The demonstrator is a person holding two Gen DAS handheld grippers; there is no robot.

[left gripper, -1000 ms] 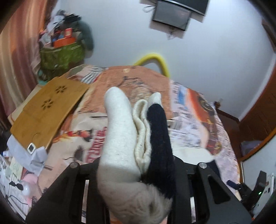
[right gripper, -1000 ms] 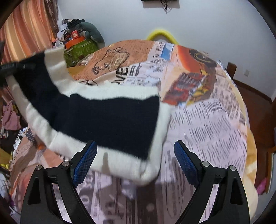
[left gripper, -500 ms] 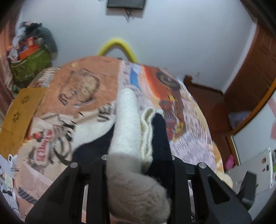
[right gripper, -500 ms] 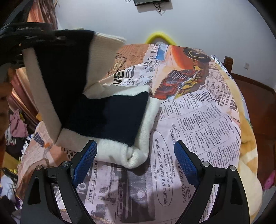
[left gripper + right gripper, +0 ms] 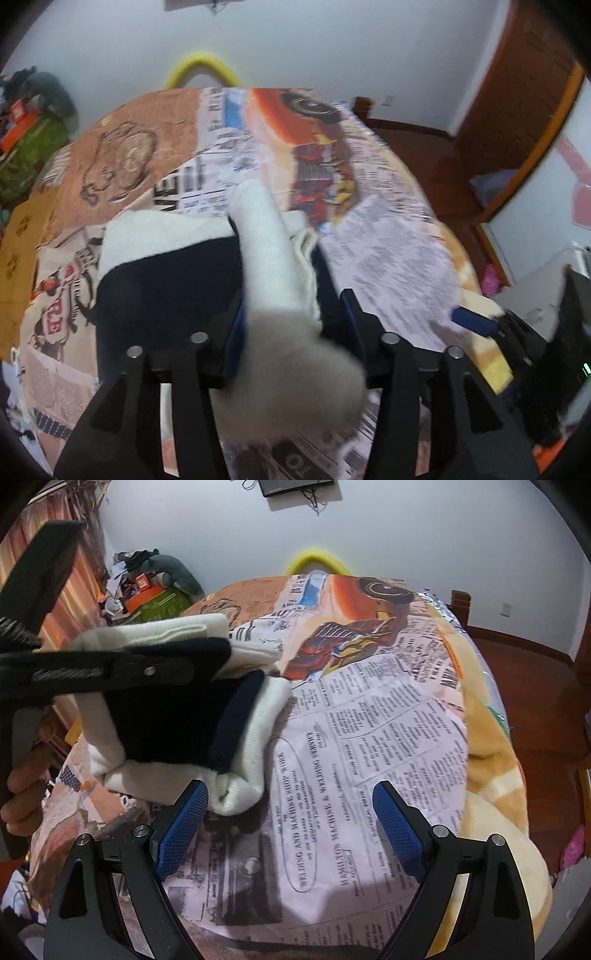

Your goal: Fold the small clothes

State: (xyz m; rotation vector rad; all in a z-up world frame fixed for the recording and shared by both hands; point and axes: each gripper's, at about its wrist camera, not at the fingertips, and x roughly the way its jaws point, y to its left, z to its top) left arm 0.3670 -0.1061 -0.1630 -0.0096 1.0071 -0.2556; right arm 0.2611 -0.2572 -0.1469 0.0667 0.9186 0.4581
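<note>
Left gripper (image 5: 295, 314): jaws clamp knit garment (image 5: 177, 716) | edge since carried over onto itself on bed (image 5: 388, 738) | fold nearly closed | right gripper (image 5: 290, 823): jaws apart, empty.

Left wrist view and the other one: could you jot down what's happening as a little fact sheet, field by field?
garment: navy and cream knit, partly folded
surface: bed with newspaper-print blanket
left gripper: jaws shut on a bunched edge of the knit, carrying it over the lower layer
right gripper: jaws open, holding nothing, beside the knit's near corner
fold: top layer not yet laid flat
</note>
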